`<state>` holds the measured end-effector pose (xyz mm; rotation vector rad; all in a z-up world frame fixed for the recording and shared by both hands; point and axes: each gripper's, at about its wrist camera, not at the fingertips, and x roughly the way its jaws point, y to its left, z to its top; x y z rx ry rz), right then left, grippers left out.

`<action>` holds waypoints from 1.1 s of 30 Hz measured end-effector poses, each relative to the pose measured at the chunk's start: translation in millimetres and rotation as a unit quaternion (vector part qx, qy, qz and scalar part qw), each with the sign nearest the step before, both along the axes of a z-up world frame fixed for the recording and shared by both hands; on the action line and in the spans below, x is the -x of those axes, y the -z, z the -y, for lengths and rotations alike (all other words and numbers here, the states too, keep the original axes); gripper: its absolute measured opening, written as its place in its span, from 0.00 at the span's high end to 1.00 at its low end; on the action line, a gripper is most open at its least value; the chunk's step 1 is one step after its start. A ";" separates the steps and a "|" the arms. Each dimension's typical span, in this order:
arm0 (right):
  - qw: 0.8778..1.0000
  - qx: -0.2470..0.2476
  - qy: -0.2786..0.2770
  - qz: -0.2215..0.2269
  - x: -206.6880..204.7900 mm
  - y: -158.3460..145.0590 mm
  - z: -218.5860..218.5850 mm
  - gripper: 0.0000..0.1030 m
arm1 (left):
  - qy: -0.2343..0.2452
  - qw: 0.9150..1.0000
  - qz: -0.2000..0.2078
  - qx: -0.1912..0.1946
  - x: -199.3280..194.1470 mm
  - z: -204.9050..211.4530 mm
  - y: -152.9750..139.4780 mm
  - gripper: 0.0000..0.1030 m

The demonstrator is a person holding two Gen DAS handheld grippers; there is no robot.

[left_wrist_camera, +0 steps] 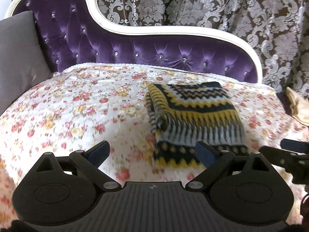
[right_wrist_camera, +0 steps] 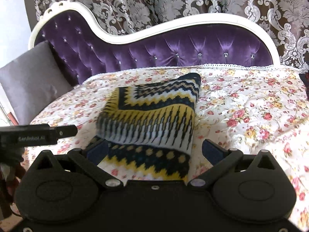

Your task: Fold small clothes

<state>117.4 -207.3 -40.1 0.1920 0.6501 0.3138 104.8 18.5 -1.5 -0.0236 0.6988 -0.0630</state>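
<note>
From the left wrist, the left gripper (left_wrist_camera: 152, 152) is seen with its fingers spread wide and nothing held between them; only the floral bedspread (left_wrist_camera: 77, 104) lies under the gap; the folded knitted garment (left_wrist_camera: 193, 116), patterned in yellow, black and white zigzags, is laid flat on the bedspread ahead and to the right, its near edge partly covered by the right finger's blue pad (left_wrist_camera: 204, 152); a grey cushion (left_wrist_camera: 19, 58) is propped at the left against the purple tufted headboard (left_wrist_camera: 135, 52); part of the right gripper (left_wrist_camera: 289, 154) is caught at the right edge.

From the right wrist, the right gripper (right_wrist_camera: 154, 150) is likewise seen released, fingers wide apart; the garment (right_wrist_camera: 152, 116) is seen beyond and between them, not pinched by either pad; the left gripper's finger (right_wrist_camera: 63, 131) juts in from the left, beside the garment; patterned curtains (right_wrist_camera: 173, 0) hang behind the headboard (right_wrist_camera: 193, 46).
</note>
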 end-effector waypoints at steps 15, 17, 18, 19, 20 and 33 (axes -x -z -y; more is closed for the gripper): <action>0.999 0.004 0.032 0.044 58.0 -23.7 4.5 0.00 | -0.017 1.000 0.002 -0.010 59.8 18.8 -9.9 0.07; 0.998 0.005 0.032 0.046 62.1 -25.2 3.9 0.00 | -0.020 1.000 -0.002 -0.011 63.4 20.6 -11.4 0.07; 0.998 0.005 0.032 0.046 63.4 -25.5 3.2 0.00 | -0.021 1.000 -0.003 -0.012 65.3 21.7 -11.9 0.07; 0.998 0.005 0.031 0.048 65.8 -25.7 3.0 0.00 | -0.023 1.000 -0.003 -0.013 67.6 22.7 -12.5 0.07; 0.998 0.006 0.031 0.049 67.5 -26.0 2.7 0.00 | -0.027 1.000 -0.002 -0.013 69.9 23.2 -13.2 0.07; 0.997 0.023 0.035 0.070 89.5 -28.4 -4.4 0.00 | -0.056 0.997 0.030 -0.036 98.6 30.3 -18.1 0.07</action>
